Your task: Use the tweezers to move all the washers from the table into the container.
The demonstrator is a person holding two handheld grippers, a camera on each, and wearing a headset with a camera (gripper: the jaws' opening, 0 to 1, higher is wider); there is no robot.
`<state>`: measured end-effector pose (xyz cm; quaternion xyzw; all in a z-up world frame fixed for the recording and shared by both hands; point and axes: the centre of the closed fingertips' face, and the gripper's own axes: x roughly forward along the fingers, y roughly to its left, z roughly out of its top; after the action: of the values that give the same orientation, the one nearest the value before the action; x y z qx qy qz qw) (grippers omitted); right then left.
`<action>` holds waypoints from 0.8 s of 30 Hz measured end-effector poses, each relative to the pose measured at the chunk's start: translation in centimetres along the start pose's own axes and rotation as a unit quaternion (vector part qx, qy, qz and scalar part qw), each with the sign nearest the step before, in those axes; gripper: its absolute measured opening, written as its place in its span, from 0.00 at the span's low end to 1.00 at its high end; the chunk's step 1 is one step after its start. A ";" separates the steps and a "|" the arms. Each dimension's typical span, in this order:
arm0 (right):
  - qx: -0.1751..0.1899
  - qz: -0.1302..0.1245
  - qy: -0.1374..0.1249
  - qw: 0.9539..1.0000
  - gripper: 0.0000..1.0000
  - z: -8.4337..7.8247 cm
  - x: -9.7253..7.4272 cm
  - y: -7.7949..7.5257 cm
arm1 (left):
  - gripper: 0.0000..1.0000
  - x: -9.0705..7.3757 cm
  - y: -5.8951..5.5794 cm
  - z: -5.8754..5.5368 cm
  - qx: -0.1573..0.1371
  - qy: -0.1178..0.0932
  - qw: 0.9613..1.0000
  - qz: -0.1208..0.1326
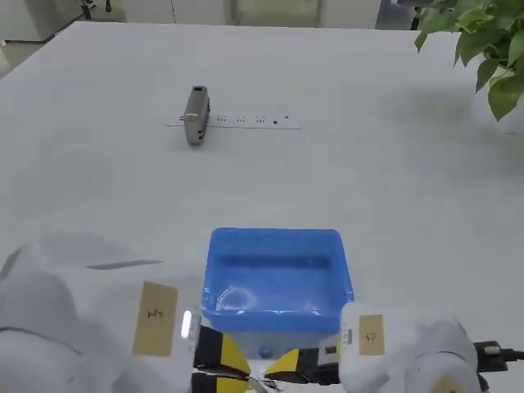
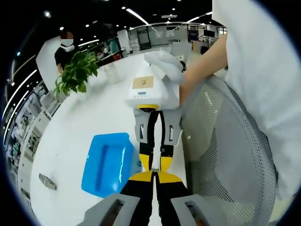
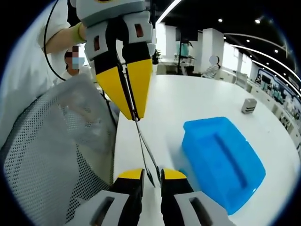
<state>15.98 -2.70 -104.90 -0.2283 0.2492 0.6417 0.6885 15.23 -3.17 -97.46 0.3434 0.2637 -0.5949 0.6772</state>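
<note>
Several small washers [image 1: 250,120] lie in a row far out on the white table [image 1: 393,180]. The blue container [image 1: 274,238] stands near me, also in the left gripper view [image 2: 106,165] and the right gripper view [image 3: 221,160]. Thin metal tweezers [image 3: 141,141] span between the two grippers. My left gripper [image 3: 134,115] is shut on their far end; its jaws [image 2: 154,175] are pressed together. My right gripper [image 3: 151,175] holds the tweezers' two arms in a narrow gap near the tips. Both grippers [image 1: 246,372] meet just in front of the container.
A small silver box [image 1: 196,115] stands at the left end of the washer row. A leafy plant [image 1: 483,41] overhangs the far right corner. A mesh chair [image 2: 225,155] and a person's arm are close beside the table edge.
</note>
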 end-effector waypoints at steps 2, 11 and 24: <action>-0.003 -0.001 -0.003 1.000 0.07 0.2 0.0 -0.1 | 0.00 -0.2 0.2 0.3 0.003 -0.001 1.000 0.000; 0.033 -0.012 -0.018 0.999 0.06 0.4 -0.6 -1.1 | 0.00 -0.2 1.4 1.2 0.008 -0.007 1.000 -0.012; 0.059 -0.018 -0.011 0.998 0.06 -0.6 -1.1 -1.2 | 0.00 1.2 1.7 2.1 -0.002 -0.012 0.998 -0.058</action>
<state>17.14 -4.02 -104.69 -0.1847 0.2743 0.6161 0.7149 16.96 -5.45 -96.79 0.3191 0.2764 -0.6364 0.6456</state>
